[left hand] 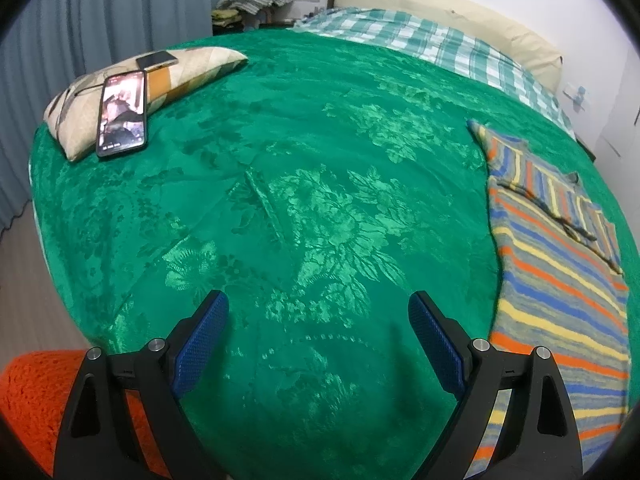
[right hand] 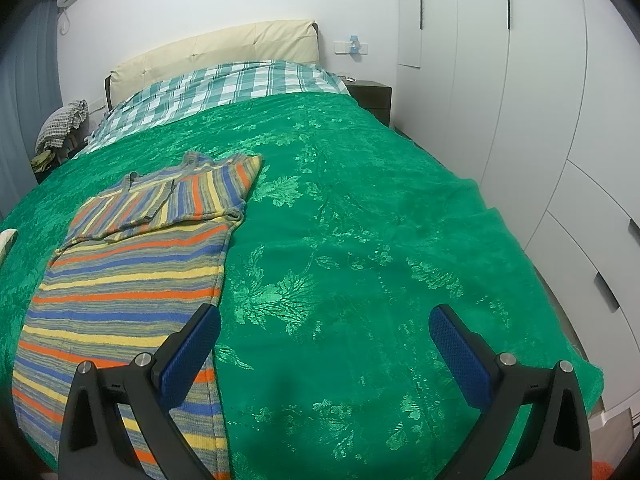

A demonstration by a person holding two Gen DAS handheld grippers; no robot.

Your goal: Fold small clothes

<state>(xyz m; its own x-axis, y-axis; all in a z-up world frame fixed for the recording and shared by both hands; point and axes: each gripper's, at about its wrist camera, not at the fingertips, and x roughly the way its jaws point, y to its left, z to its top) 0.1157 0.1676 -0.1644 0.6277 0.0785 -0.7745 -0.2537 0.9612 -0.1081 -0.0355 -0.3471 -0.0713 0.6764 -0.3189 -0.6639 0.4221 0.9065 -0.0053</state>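
Left wrist view: the left gripper (left hand: 319,310) hangs wide apart and empty over the green bedspread (left hand: 280,184); the striped garment (left hand: 560,280) lies to its right, sleeves apparently folded in.

Right wrist view: the right gripper (right hand: 325,325) is likewise spread, holding nothing, beside the garment's edge; the lengthwise folds look undone.

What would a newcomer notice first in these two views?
The bright green bedspread fills both views. On it lies a striped sweater, sleeves folded in, between the open left gripper and open right gripper. A lit phone leans on a pillow at far left.
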